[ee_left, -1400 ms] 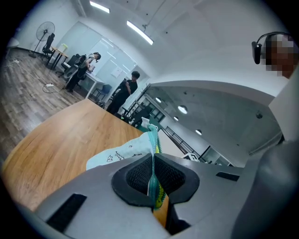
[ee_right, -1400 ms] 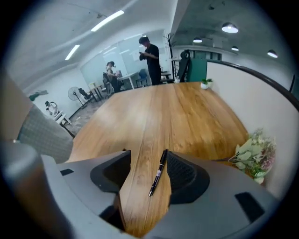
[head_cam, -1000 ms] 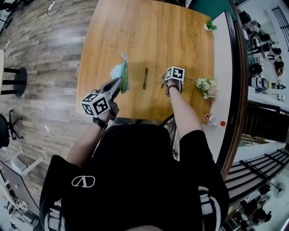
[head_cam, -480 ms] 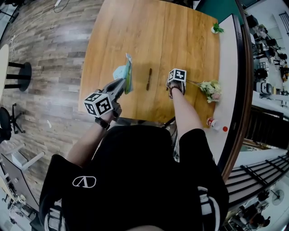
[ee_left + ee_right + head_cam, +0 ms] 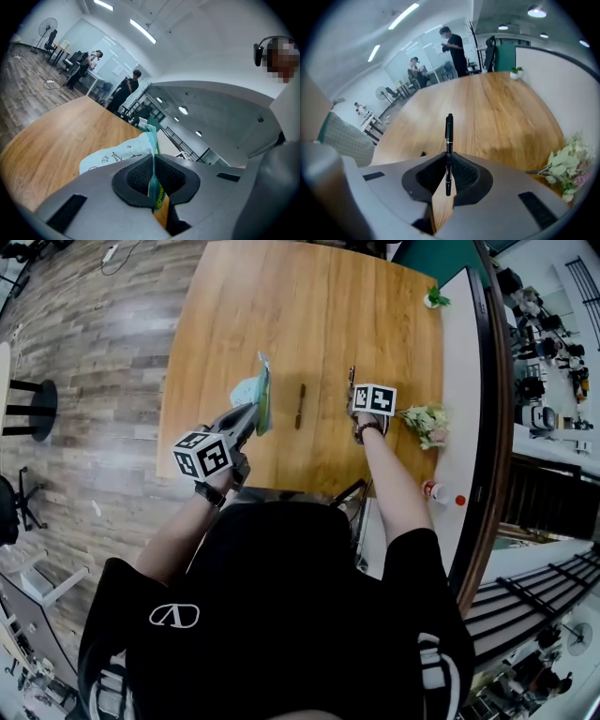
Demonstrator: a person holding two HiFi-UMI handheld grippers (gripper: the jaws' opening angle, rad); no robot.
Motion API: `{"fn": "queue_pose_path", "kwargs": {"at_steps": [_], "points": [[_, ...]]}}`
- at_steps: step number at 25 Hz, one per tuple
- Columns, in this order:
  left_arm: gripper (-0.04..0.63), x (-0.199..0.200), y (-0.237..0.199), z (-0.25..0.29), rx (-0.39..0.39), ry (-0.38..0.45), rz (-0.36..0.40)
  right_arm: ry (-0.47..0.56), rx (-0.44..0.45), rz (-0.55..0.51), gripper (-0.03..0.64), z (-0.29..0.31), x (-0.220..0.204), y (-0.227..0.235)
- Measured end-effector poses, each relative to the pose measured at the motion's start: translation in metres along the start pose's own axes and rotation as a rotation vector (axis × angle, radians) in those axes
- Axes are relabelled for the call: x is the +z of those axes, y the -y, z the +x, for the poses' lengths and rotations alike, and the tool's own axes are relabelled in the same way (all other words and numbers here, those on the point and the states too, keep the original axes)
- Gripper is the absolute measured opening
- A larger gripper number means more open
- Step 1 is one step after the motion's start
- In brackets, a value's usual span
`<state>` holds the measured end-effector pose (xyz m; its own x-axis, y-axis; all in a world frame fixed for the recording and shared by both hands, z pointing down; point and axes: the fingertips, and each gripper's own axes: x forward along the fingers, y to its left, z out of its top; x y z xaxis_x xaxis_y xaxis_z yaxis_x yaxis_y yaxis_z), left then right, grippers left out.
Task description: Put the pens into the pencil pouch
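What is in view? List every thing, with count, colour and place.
table: one, brown wood, centre.
pencil pouch: one, light blue, at the table's near-left, edge pinched in the left claw.
loose pen: one, dark, lying on the table between the claws.
held pen: one, black, in the right claw.
flowers: one bunch, pale, table's right edge.
potted plant: one, green, far right.
stool: one, black, floor at left.
left claw: one, grey, shut on the pencil pouch.
right claw: one, grey, jaws just closing on the held pen between them.
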<state>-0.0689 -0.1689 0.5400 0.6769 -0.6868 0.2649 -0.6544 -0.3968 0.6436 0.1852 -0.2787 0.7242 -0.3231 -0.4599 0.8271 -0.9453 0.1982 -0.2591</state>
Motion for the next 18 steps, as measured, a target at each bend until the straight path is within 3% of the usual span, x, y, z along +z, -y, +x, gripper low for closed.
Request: {"fn": "queue_pose_path", "kwargs": {"at_steps": [11, 18], "points": [[0.017, 0.013, 0.022, 0.016, -0.073, -0.002, 0.006, 0.568, 0.090, -0.172, 0.037, -0.175, 0.108, -0.080], [0.017, 0.015, 0.029, 0.019, -0.101, -0.004, -0.005, 0.982, 0.173, -0.272, 0.037, -0.283, 0.117, -0.137]]}}
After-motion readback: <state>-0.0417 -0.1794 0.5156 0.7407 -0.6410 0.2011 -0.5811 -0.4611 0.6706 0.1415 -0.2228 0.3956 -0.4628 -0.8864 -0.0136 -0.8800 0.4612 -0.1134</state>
